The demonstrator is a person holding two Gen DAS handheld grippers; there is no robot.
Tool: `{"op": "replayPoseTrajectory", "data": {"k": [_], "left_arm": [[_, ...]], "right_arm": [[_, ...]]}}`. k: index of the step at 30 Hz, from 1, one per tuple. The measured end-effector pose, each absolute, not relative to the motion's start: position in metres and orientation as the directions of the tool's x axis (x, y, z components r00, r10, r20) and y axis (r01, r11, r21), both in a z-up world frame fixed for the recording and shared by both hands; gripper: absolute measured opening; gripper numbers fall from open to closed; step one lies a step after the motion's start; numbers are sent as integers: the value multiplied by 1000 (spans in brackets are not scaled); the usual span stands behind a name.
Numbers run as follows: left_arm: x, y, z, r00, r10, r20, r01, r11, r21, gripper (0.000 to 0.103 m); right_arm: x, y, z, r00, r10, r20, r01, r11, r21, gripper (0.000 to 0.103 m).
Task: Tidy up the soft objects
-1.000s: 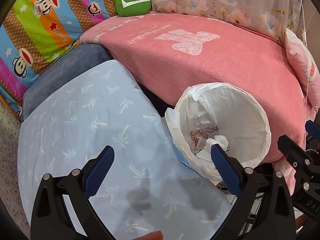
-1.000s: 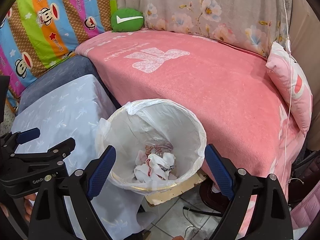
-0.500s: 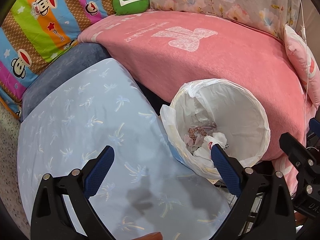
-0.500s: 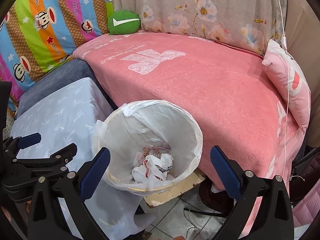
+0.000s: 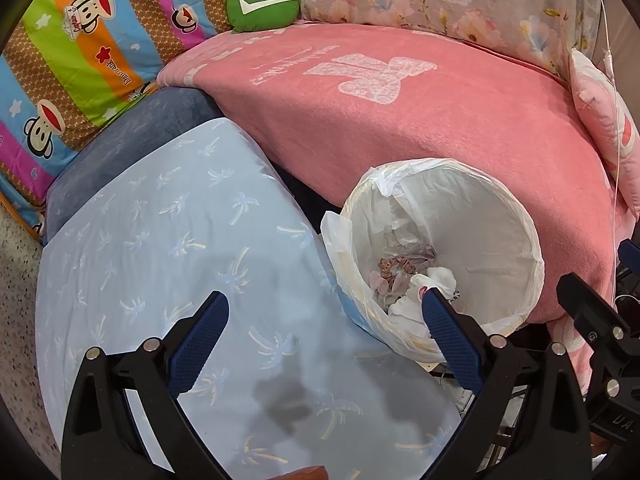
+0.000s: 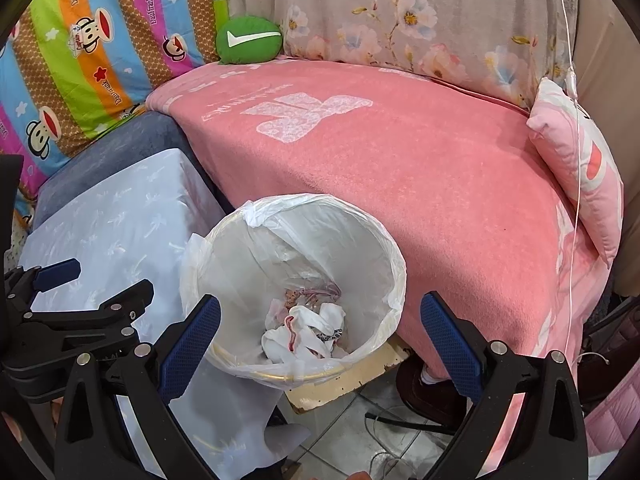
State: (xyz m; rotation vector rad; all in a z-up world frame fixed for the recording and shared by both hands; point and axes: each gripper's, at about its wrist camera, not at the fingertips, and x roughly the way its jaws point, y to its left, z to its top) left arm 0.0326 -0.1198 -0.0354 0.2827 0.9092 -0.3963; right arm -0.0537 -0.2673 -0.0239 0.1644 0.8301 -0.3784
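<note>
A pink blanket (image 6: 400,184) with a pale printed emblem covers the bed and fills most of both views, with a grey floral cushion (image 6: 420,24) standing along its far edge and a striped monkey-print quilt (image 6: 80,60) rising at the far left. Nearer, on the left, a light blue cloth with small palm prints (image 5: 168,264) is draped over a boxy shape, and a dark blue cushion (image 5: 132,144) lies between it and the quilt. A waste bin lined with a white plastic bag (image 6: 384,264) stands on the floor just beside the blanket's hanging edge and the blue cloth; crumpled white and pinkish soft items (image 6: 308,328) lie at its bottom. A pink pillow (image 6: 576,160) leans at the bed's right end, and a small green cushion with a white tick mark (image 6: 248,40) sits at the far corner against the quilt. The right gripper (image 6: 320,340) hovers over the bin, its jaws having just been opening and now spread wide with nothing gripped between them. The left gripper (image 5: 324,340) hangs over the blue cloth beside the bin, its jaws likewise released and empty.
</note>
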Motion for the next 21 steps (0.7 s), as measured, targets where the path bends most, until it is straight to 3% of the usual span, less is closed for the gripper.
{"op": "replayPoseTrajectory", "data": {"k": [21], "left_arm": [[30,-121,-38,576,-208,-791,426,902,73,93]], "right_arm": [[-57,-263,-34,597,-272,-755,389,921,-25,97]]}}
